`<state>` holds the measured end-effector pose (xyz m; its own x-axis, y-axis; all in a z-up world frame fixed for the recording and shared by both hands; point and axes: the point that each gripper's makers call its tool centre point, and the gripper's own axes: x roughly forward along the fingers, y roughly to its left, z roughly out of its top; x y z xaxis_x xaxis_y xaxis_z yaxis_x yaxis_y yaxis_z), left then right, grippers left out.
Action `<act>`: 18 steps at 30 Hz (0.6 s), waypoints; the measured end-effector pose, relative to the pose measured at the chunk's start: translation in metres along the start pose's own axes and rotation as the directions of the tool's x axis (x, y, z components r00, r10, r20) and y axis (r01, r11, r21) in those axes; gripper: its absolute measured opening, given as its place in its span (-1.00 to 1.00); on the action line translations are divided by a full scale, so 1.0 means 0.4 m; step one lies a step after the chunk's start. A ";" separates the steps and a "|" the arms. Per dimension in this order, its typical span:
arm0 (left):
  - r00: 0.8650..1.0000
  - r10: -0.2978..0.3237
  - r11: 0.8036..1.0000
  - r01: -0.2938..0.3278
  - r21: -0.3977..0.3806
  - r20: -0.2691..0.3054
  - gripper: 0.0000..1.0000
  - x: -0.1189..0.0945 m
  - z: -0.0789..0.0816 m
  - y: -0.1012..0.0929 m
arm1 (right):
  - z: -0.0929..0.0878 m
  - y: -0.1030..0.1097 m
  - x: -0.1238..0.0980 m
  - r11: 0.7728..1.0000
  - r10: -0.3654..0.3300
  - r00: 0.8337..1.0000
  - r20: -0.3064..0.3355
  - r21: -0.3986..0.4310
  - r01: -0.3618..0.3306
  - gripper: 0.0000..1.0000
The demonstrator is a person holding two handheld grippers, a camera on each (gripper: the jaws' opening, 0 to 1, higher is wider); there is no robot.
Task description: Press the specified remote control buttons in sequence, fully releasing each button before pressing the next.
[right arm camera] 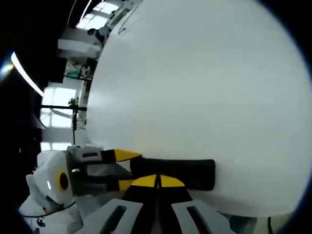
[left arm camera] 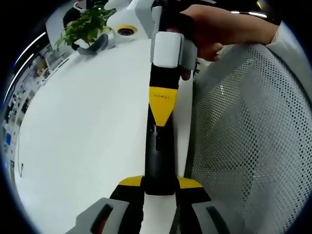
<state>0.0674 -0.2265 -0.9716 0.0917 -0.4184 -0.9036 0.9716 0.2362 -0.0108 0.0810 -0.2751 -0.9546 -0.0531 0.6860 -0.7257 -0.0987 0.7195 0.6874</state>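
The remote control's (left arm camera: 159,146) buttons are too dark to tell apart, and the right claw (left arm camera: 161,109) covers its far end.

— How many remotes do you count?
— One black remote (left arm camera: 159,146), long and slim, lying on the one white table (left arm camera: 83,136).
— And grippers?
— Two: the left gripper (left arm camera: 159,184) and the right gripper (right arm camera: 157,181), each with two yellow-tipped jaws.
— Anything else?
— One potted plant (left arm camera: 85,24), one roll of tape (left arm camera: 126,32), one mesh chair back (left arm camera: 248,141), and one hand (left arm camera: 214,31).
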 end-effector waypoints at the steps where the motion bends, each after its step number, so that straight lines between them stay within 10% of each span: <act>1: 1.000 0.000 1.000 0.000 0.000 0.000 -0.53 0.000 0.000 0.000 | -0.005 0.000 0.002 1.000 -0.002 1.000 -0.010 -0.002 0.002 -1.00; 18: 1.000 0.002 1.000 -0.002 -0.009 0.013 -0.53 0.001 -0.003 -0.001 | -0.026 -0.005 0.018 0.999 -0.024 0.998 -0.061 -0.034 0.022 -1.00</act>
<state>0.0668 -0.2258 -0.9723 0.0962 -0.4296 -0.8979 0.9695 0.2447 -0.0132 0.0704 -0.2727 -0.9616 -0.1108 0.6607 -0.7424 -0.1333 0.7304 0.6699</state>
